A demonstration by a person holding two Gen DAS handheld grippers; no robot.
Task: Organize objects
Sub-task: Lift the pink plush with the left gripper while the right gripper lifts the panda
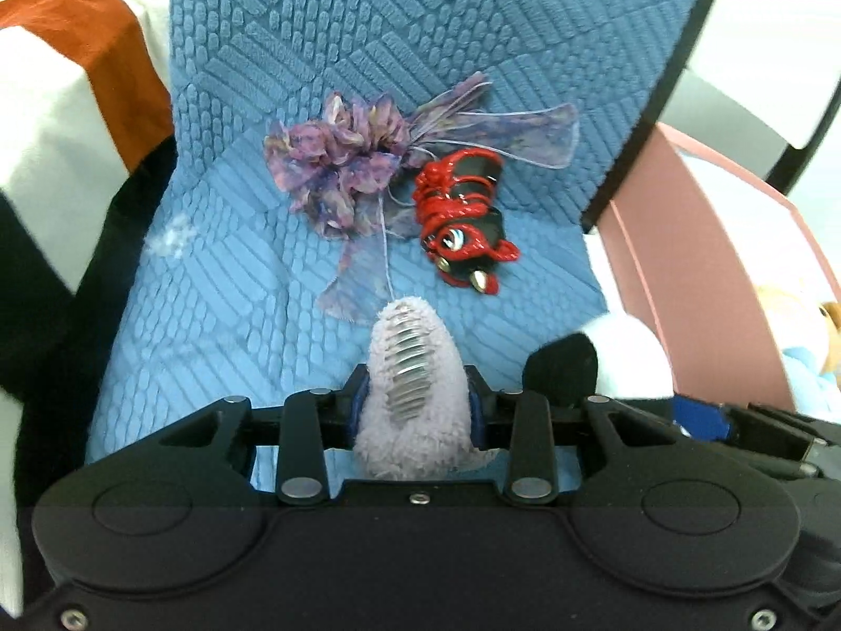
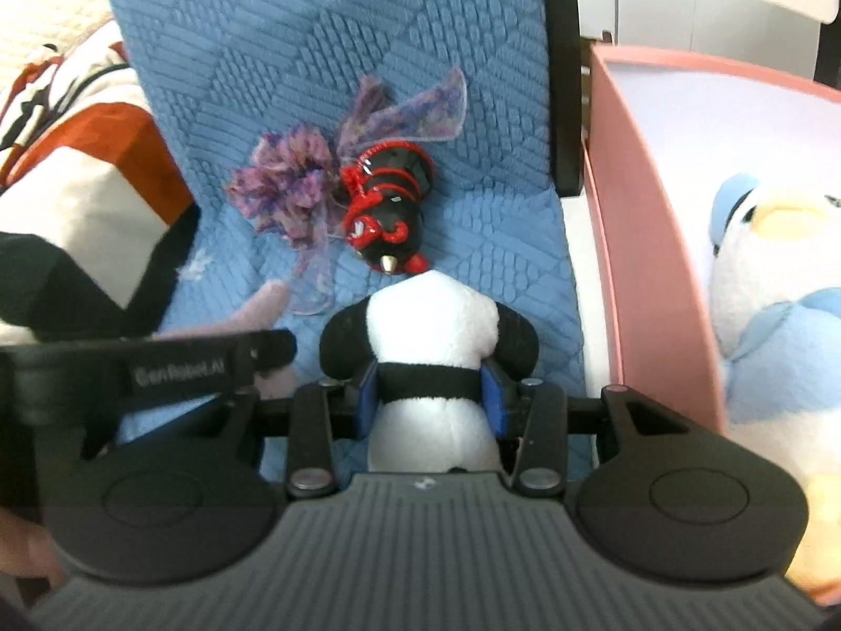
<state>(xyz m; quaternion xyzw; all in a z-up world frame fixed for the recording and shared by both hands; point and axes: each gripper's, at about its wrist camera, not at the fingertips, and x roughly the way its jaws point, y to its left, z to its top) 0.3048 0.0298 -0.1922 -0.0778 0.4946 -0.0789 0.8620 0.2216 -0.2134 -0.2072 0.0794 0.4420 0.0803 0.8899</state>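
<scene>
Left gripper clamps fuzzy lilac clip; right gripper clamps panda plush; duck plush clear only right view.

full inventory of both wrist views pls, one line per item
blue quilted cover: 1, blue, under the loose items
purple ribbon flower: 1, purple, on the cover
red-and-black ornament: 1, right of the flower
fuzzy hair clip: 1, lilac, in left gripper
panda plush: 1, black-white, in right gripper
pink box: 1, right of cover
duck plush: 1, white-blue, inside box
striped fabric: 1, white/rust/black, left
left gripper: shut
right gripper: shut
</scene>
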